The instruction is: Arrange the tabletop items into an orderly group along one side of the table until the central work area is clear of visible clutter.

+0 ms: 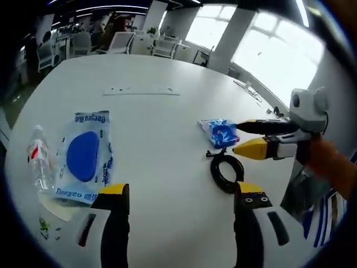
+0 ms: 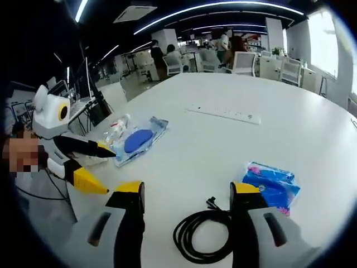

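Relation: coiled black rubbery cable (image 2: pixel 203 237) lies between the spread jaws of the right gripper (image 2: pixel 187 195), nearer it than the left gripper (image 1: pixel 181 192), also held agape | crinkly blue plastic packet (image 2: pixel 271 186) just beside | flat glossy blue-and-white pouch (image 1: pixel 85 154) and clear plastic bottle (image 1: pixel 39 158) at the white table (image 1: pixel 162 111) edge.

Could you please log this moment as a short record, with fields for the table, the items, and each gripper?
table: white table, round edge
bottle: clear water bottle lying beside the blue-and-white packet, near the table edge
small pack: blue pack, apart from the packet
cable: coiled black cable, next to the blue pack
strip: white power strip, farther back
left gripper: open, holding nothing
right gripper: open, above the cable
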`<action>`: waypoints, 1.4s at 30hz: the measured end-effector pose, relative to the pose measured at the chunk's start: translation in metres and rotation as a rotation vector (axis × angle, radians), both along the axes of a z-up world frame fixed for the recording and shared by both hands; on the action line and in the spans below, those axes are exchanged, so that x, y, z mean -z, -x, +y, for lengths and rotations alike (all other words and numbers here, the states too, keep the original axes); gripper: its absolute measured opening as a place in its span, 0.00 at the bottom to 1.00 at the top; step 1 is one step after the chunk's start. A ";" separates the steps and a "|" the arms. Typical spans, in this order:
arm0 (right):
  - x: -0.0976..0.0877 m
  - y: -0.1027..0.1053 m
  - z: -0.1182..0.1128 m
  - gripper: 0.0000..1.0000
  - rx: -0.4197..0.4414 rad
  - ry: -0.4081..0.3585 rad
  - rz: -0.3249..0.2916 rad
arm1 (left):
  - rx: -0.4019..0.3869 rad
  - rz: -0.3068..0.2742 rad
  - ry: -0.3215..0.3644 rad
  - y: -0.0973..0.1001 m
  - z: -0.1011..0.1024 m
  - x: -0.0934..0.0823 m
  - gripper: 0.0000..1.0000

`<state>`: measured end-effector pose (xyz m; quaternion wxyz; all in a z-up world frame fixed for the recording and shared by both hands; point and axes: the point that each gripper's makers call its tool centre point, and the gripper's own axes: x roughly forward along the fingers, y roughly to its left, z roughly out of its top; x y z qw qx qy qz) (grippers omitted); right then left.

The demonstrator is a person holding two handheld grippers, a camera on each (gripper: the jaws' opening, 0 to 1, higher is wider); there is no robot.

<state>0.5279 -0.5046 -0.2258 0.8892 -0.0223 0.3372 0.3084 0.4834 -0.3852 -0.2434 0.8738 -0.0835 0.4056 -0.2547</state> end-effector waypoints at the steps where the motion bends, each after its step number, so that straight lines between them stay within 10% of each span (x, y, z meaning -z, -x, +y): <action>1: -0.001 -0.001 0.003 0.61 -0.009 0.002 -0.003 | -0.008 -0.004 -0.001 0.001 0.003 -0.001 0.78; 42: -0.022 -0.091 0.165 0.58 -0.465 0.093 -0.095 | -0.313 0.001 0.046 0.016 0.075 0.004 0.72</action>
